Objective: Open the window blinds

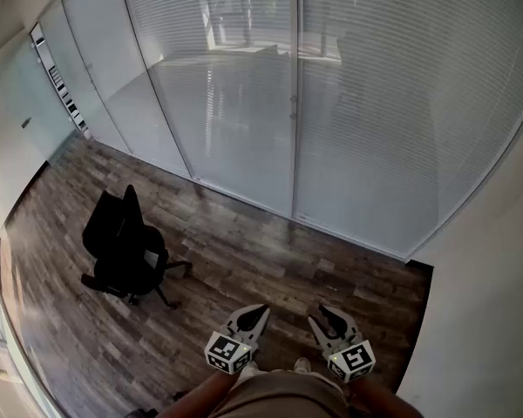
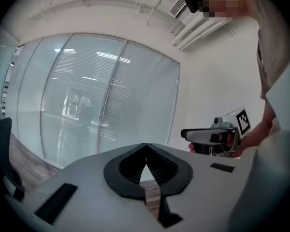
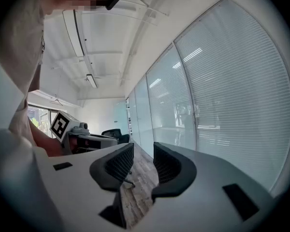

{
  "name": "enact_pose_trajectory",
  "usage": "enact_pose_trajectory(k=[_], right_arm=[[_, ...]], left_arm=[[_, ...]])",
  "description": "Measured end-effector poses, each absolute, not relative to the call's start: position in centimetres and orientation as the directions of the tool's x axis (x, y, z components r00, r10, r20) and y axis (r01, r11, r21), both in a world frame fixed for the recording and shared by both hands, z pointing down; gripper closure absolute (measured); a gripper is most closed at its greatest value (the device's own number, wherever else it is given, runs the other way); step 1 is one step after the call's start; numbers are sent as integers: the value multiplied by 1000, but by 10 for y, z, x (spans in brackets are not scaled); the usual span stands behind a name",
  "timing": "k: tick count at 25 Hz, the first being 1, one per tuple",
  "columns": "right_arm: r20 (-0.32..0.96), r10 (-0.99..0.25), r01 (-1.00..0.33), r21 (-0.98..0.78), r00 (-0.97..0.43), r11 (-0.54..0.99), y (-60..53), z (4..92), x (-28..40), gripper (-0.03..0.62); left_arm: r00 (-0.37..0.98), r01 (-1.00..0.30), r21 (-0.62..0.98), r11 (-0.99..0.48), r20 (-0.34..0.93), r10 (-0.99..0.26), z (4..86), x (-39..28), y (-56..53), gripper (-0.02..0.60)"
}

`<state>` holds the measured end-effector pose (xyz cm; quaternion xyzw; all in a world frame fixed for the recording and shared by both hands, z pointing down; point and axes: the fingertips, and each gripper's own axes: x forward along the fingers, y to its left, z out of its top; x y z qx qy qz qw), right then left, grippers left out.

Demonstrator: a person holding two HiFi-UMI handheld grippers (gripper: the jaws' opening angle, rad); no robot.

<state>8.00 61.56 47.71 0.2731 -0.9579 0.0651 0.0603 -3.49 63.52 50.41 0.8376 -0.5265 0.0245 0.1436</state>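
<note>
Two grippers sit low in front of me, close side by side, and neither is on anything. My left gripper (image 1: 258,310) has its jaws closed tip to tip with nothing in them, and my right gripper (image 1: 325,312) has its jaws apart and empty. Beyond them is bare wood floor (image 1: 244,251), with a black chair (image 1: 126,246) off to the left, well clear of my path. Further on stands the glass wall (image 1: 235,129), and the blinds (image 1: 392,103) hang behind its panes with their slats shut across the full height, well apart from both grippers. I judge the task has not begun: this is the approach, with nothing reached. I can see no cord or wand. A small dark fitting (image 1: 294,103) sits on the post between two panes, but it is too small to tell what it is. The next move, I think, calls for walking up to the wall, raising a gripper to that post and finding the control. My right jaws are ready to close on it, while the left would have to open first.
</note>
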Motion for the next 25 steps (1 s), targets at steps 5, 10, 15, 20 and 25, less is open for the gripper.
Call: enact_pose_trajectory(k=[5,10,15,20,25], right_arm=[[162,-520,-539,-116,-839,834,614,484,90,459],[151,-517,-536,-140,-842,832,617,482,97,464],[122,-487,-501,-193,-865,843,621,477,104,464],[127,-499,-514,-183,-857,838,617,473,118,464],[126,-496,-511,-158,-859,845,609,466,133,464]], left_arm=[[447,-889,211,-407,199,-872,507,-27,636,566],[438,-893,210,-397,205,-876,507,-22,641,566],[428,-898,207,-388,204,-881,508,-16,643,566],[421,-902,200,-384,197,-886,502,-4,642,566],[406,-910,180,-375,187,-895,495,6,636,566]])
